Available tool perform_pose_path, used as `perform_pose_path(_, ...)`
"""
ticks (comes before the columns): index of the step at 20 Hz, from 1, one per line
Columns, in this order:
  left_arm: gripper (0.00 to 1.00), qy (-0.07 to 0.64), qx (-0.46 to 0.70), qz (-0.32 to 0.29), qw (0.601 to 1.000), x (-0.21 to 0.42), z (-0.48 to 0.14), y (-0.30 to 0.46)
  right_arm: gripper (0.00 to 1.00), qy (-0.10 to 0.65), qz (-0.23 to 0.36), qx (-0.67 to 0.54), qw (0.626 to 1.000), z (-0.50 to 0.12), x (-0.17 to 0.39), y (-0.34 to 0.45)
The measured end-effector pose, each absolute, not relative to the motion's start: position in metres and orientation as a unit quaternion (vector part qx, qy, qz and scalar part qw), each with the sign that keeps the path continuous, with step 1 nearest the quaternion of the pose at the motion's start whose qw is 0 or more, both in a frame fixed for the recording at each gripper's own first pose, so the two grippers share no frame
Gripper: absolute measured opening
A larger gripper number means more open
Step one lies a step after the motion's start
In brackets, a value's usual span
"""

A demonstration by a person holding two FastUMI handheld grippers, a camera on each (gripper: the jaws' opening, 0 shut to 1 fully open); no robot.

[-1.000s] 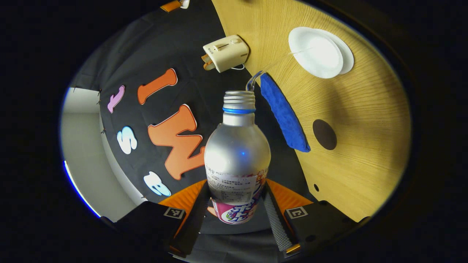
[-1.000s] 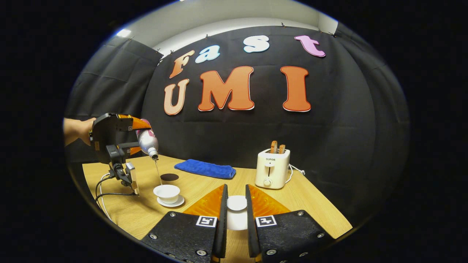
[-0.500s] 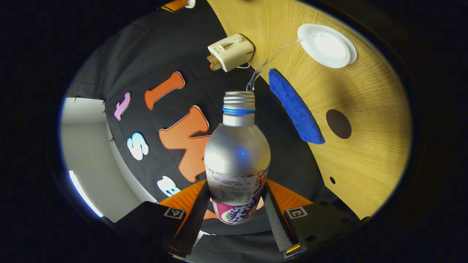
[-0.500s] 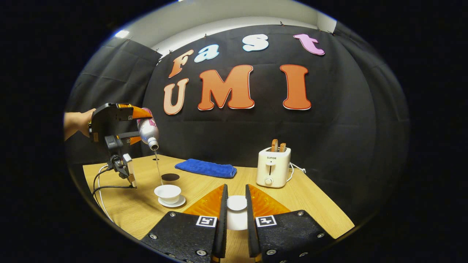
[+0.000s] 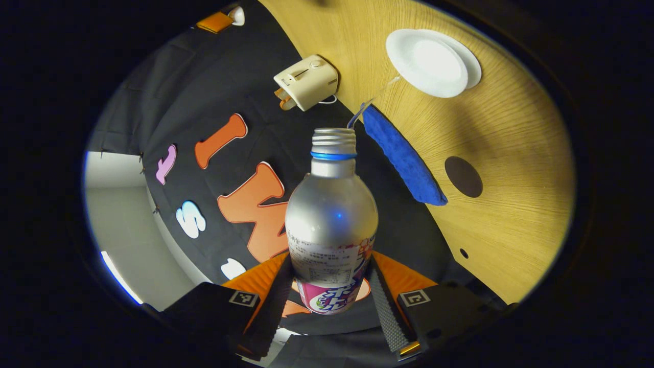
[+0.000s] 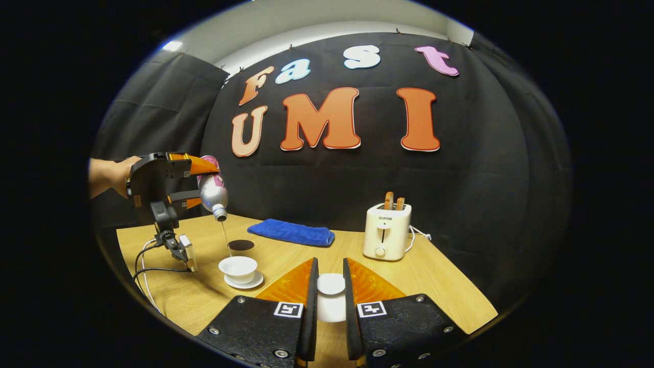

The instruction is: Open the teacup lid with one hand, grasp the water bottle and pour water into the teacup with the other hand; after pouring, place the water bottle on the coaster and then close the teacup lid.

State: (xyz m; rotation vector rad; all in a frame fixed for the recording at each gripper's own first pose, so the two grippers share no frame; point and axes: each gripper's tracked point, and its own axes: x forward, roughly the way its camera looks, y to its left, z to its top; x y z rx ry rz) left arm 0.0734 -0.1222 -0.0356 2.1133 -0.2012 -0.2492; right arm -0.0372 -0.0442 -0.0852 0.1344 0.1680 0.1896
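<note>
Left gripper (image 5: 331, 291) clamped on one tilted bottle (image 5: 331, 225), right gripper (image 6: 330, 291) clamping one lid (image 6: 330, 284), one teacup (image 6: 238, 267).

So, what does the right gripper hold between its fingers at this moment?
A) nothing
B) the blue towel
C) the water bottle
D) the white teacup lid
D: in the right gripper view, the right gripper has both fingers pressed on the white teacup lid, held off the open teacup.

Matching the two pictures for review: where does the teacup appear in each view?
Left gripper view: teacup at upper right on the table, beyond the bottle mouth.
Right gripper view: teacup at lower left on its saucer, below the tilted bottle.
Shared landmark: the blue towel, lying beside the dark coaster.
</note>
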Motion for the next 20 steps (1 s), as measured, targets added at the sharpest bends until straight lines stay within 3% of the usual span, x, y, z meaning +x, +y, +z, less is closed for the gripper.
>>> perform_pose_path(3,0.82,-0.089,0.869,-0.108,0.475,0.071,-0.045,-0.126,0.24,0.084,0.100,0.064,0.989,-0.084,-0.035,-0.039)
perform_pose_path(12,0.85,-0.098,0.846,-0.114,0.511,0.061,-0.059,-0.125,0.24,0.091,0.111,0.059,0.988,-0.081,-0.031,-0.021)
perform_pose_path(14,0.88,-0.105,0.836,-0.107,0.528,0.060,-0.053,-0.125,0.24,0.089,0.114,0.059,0.988,-0.078,-0.030,-0.016)
perform_pose_path(16,0.84,-0.116,0.819,-0.100,0.553,0.058,-0.045,-0.125,0.24,0.085,0.117,0.060,0.988,-0.073,-0.029,-0.011)
perform_pose_path(18,0.80,-0.116,0.792,-0.089,0.593,0.058,-0.036,-0.121,0.24,0.081,0.122,0.063,0.987,-0.068,-0.027,-0.003)
perform_pose_path(20,0.84,-0.093,0.754,-0.079,0.646,0.057,-0.036,-0.112,0.24,0.078,0.125,0.065,0.987,-0.065,-0.025,0.003)
